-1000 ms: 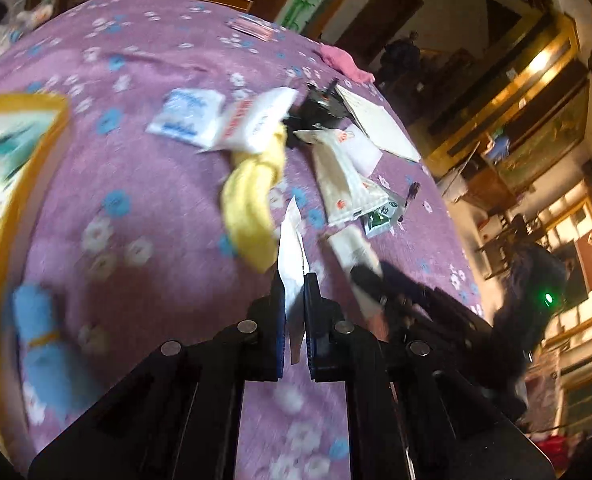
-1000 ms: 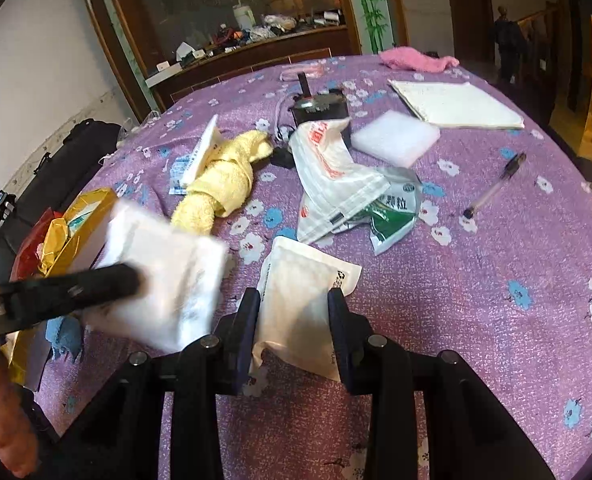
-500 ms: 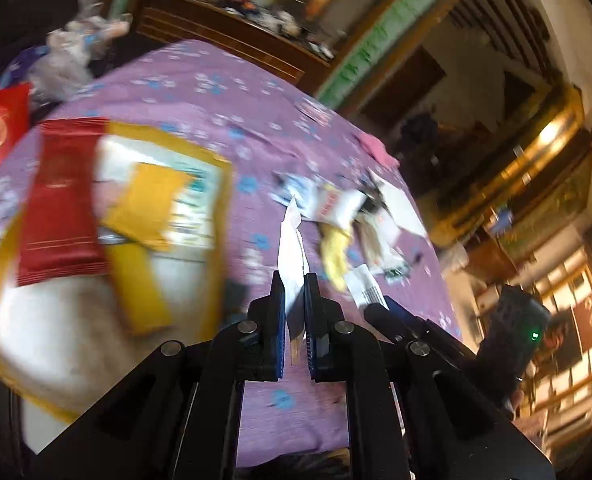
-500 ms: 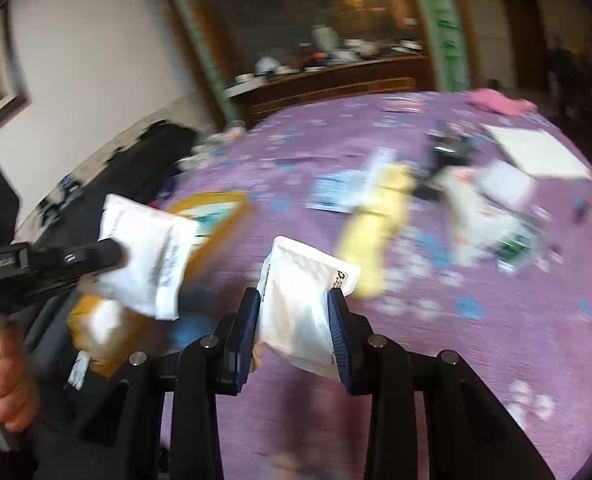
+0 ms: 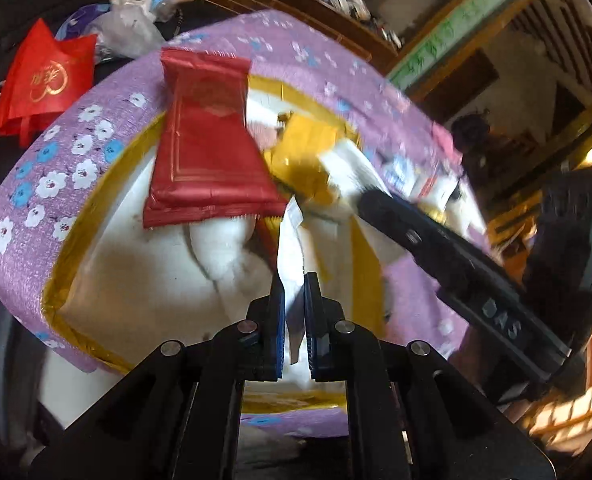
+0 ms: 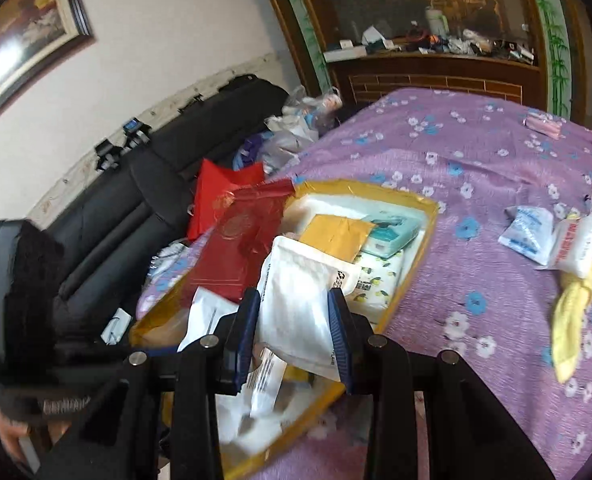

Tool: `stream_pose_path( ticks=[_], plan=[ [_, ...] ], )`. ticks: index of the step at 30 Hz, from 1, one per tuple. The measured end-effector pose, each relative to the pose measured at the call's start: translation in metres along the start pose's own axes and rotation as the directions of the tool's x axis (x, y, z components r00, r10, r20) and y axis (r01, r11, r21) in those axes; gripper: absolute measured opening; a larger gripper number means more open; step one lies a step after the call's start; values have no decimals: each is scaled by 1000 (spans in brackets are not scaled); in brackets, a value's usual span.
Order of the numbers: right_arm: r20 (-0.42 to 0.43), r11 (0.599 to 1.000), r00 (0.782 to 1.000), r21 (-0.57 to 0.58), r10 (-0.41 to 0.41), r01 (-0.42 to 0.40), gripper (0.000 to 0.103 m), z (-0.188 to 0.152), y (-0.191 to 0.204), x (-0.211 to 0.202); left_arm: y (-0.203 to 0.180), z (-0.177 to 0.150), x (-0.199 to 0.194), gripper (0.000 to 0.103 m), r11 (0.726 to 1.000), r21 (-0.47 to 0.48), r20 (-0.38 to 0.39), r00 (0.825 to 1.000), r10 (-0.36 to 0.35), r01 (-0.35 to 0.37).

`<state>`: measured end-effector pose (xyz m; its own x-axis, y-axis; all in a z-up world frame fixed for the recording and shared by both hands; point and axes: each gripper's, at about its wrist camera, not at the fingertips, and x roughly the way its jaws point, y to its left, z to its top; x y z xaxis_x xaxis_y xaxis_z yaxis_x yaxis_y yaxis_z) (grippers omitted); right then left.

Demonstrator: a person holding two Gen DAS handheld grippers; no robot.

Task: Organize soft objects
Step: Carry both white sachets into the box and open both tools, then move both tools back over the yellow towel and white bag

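Both jaws clamped on white pouches — left gripper (image 5: 294, 280), right gripper (image 6: 296, 312) — over gold tray (image 6: 412, 280)

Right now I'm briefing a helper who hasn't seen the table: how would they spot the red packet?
On the purple flowered tablecloth sits a gold-rimmed box of soft packets. The red packet lies across its far left edge, the only flat dark-red pouch with gold line borders among white and yellow ones.
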<state>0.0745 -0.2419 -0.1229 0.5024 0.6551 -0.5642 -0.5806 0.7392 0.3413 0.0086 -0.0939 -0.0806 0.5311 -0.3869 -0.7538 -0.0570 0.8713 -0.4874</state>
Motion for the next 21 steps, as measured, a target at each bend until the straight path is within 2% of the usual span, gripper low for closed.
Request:
stream_pose_path(
  ticks=[3, 4, 6, 7, 8, 11, 17, 20, 21],
  plan=[
    [-34, 999, 999, 31, 25, -24, 39, -6, 0, 13, -5, -4, -1, 12, 996, 56, 27, 997, 72, -74],
    [-36, 998, 998, 37, 45, -43, 39, -8, 1, 16, -5, -4, -3, 18, 994, 63, 49, 995, 86, -89],
    [-31, 998, 998, 35, 49, -48, 43, -12, 0, 13, -8, -4, -6, 36, 989, 84, 65, 991, 118, -124],
    [-24, 997, 998, 44, 57, -56, 47, -13, -2, 9, -8, -5, -6, 49, 986, 97, 63, 989, 131, -137],
    [-18, 997, 998, 52, 65, -64, 53, -13, -5, 6, -9, -6, -7, 50, 982, 115, 59, 988, 141, -147],
    [17, 992, 996, 85, 93, -94, 59, -11, -15, -10, -10, -7, -11, 51, 978, 137, 41, 987, 155, -159],
    [68, 974, 984, 141, 167, -175, 60, -14, -34, -38, -34, -11, -21, 51, 939, 252, 19, 972, 236, -233],
    [65, 967, 981, 168, 181, -190, 60, -19, -48, -46, -39, -12, -15, 51, 899, 286, -14, 937, 349, -331],
    [65, 966, 982, 177, 177, -186, 60, -21, -52, -48, -40, -13, -11, 51, 891, 297, -40, 928, 370, -343]
  ],
)
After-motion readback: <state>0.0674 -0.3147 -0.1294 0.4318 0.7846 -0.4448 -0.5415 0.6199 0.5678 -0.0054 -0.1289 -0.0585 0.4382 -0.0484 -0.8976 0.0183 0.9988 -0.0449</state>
